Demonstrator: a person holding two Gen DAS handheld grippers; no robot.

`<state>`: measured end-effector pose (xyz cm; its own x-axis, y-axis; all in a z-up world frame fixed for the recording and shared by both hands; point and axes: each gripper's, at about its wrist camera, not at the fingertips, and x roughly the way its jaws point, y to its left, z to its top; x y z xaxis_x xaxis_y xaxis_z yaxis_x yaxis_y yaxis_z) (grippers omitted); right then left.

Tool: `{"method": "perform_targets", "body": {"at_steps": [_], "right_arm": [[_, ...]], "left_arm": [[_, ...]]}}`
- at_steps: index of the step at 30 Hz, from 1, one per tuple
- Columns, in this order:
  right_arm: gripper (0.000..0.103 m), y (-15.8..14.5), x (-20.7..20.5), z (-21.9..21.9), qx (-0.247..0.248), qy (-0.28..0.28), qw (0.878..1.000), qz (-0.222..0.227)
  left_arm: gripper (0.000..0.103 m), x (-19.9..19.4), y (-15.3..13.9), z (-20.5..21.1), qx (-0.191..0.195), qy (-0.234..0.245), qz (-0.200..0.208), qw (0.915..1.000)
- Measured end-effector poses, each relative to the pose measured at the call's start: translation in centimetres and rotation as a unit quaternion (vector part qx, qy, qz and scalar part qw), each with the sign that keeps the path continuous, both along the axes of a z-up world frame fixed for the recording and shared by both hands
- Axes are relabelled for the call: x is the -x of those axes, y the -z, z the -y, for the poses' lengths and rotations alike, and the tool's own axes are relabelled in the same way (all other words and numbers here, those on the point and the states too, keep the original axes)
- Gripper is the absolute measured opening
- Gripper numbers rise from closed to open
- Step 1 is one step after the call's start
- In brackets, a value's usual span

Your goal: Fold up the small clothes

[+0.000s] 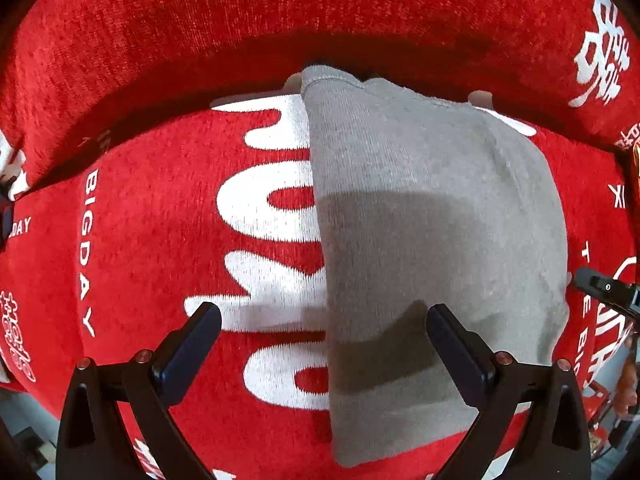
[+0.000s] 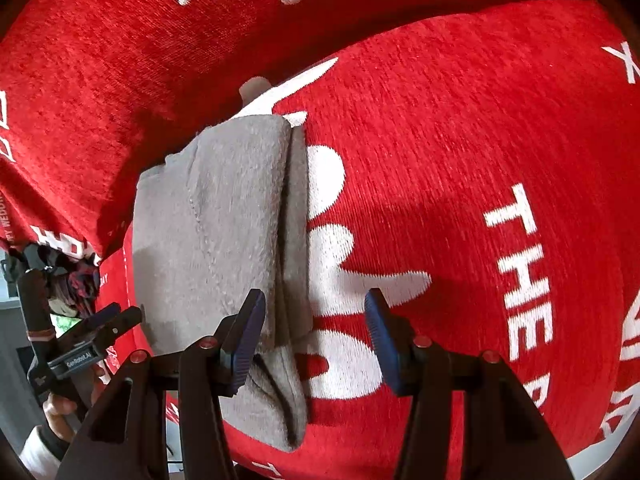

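A small grey knit garment [image 1: 432, 240] lies folded flat on a red cushion with white lettering [image 1: 160, 220]. It also shows in the right wrist view [image 2: 216, 232], folded in layers with its edges stacked on the right side. My left gripper [image 1: 324, 320] is open and empty, hovering over the garment's left edge. My right gripper [image 2: 316, 320] is open and empty, just above the garment's right edge. The left gripper also shows at the left of the right wrist view [image 2: 116, 316], and the right gripper's tip shows at the right of the left wrist view [image 1: 600, 286].
A red backrest cushion [image 1: 280, 12] with white print rises behind the seat. A pile of dark patterned cloth [image 2: 72, 280] sits past the cushion's left end. The person's hand [image 2: 60, 412] holds the left gripper's handle. Floor shows at the lower corners.
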<state>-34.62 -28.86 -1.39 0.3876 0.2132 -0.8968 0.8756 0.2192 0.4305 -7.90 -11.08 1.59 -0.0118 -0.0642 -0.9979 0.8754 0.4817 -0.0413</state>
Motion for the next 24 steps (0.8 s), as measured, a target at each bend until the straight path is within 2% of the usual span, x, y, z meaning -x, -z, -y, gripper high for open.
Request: {"method": "perform_targets", "body": {"at_steps": [5,11,15,17,24], "right_arm": [[0.056,0.9,-0.1,0.9,-0.016,0.012,1.0,0.01],[0.056,1.9,-0.2,1.6,-0.034,0.017,0.999,0.023],[0.056,2.6,-0.1,2.0,-0.046,0.024,0.998,0.036],[0.056,3.0,-0.1,2.2,-0.057,0.031,0.996,0.058],[0.057,4.4,-1.0,1.9,-0.108,0.008,0.987,0.122]], "left_arm": [[0.103,-0.8,0.7,0.5,0.001,-0.002,-0.009,1.0],[0.103,-2.6,1.7,1.0,0.01,-0.022,-0.048,0.9986],[0.103,-3.8,3.0,1.3,0.016,-0.05,-0.102,0.9934],[0.103,-4.1,3.5,1.5,0.024,-0.056,-0.131,0.9895],[0.103,-3.0,5.4,2.5,0.039,-0.039,-0.211,0.976]]}}
